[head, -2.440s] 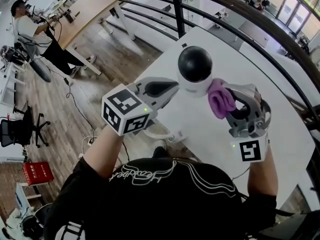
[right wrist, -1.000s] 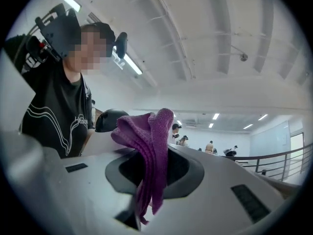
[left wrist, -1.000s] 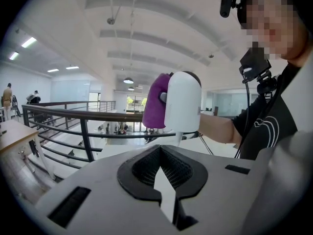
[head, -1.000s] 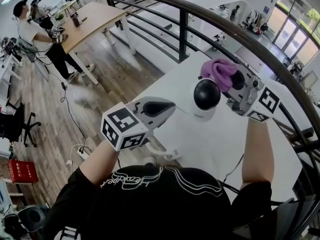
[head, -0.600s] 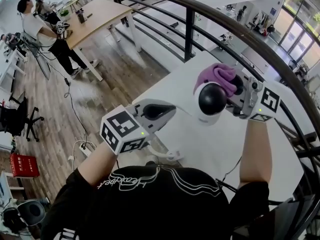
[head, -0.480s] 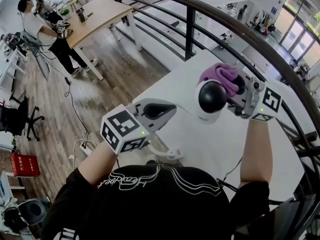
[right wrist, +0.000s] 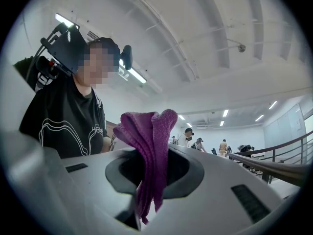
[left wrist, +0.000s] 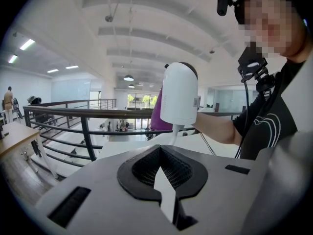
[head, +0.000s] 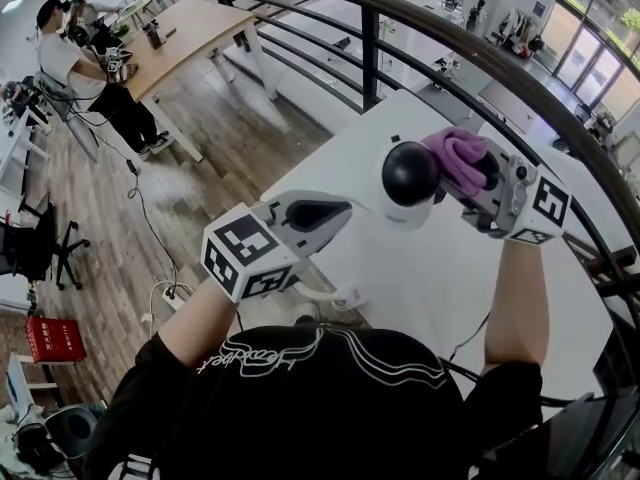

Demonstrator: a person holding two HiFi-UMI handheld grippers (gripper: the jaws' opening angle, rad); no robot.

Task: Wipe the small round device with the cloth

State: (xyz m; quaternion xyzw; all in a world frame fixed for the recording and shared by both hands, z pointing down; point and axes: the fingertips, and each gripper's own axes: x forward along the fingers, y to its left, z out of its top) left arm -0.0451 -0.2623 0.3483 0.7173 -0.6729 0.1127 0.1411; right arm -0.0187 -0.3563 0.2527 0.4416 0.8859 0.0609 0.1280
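Observation:
The small round device [head: 410, 180], a white body with a black dome, stands on the white table [head: 430, 288]. My right gripper [head: 478, 171] is shut on a bunched purple cloth [head: 456, 158], which presses on the dome's right side. The right gripper view shows the cloth [right wrist: 151, 141] sticking up out of the right gripper [right wrist: 154, 155]. My left gripper [head: 345, 208] is shut just left of the device's base. In the left gripper view a thin white cable [left wrist: 174, 131] runs from the device [left wrist: 179, 94] down into the seam of the left gripper [left wrist: 161, 148].
A black metal railing [head: 480, 58] curves round the table's far side. The table's left edge is close to the device, with a lower floor beyond holding a wooden table [head: 185, 38] and a person [head: 65, 63]. A loose white cable loop [head: 335, 294] lies near my body.
The right gripper has carried the cloth from the top of the dome round to its right side. The left gripper has kept its place by the base.

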